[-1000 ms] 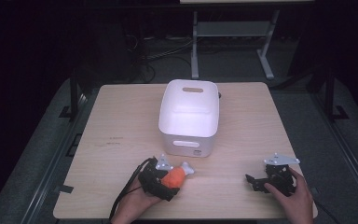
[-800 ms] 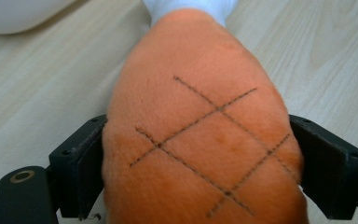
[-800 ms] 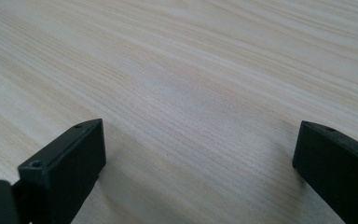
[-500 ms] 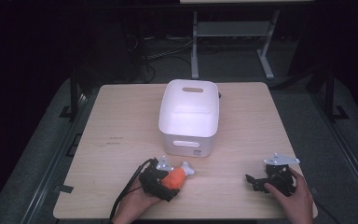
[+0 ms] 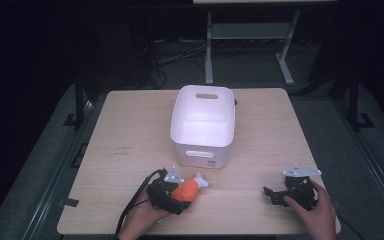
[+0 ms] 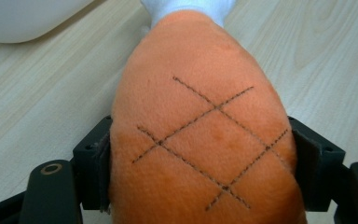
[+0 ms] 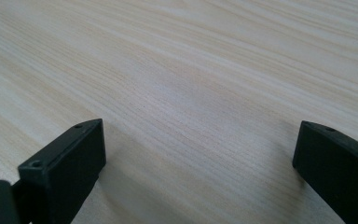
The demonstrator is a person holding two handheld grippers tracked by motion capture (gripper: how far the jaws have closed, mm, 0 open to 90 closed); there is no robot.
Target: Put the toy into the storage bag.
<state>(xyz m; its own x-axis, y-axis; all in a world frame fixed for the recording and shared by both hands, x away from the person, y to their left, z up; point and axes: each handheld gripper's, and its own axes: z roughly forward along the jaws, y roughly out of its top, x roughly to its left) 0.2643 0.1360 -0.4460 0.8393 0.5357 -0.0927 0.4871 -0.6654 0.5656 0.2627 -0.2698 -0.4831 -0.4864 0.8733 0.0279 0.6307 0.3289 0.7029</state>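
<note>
Orange plush drumstick (image 5: 186, 190), cross-stitched, white-tipped, lay just before the white bin (image 5: 203, 125) — left gripper (image 6: 200, 158) had just been closing, clenching it — position unchanged.

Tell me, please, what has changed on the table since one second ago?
The left gripper has just been closing its jaws around the orange plush toy, which lies between them; the pads now touch its sides. The toy lies in the same place before the white bin. The right gripper rests open on the table, as before.
</note>
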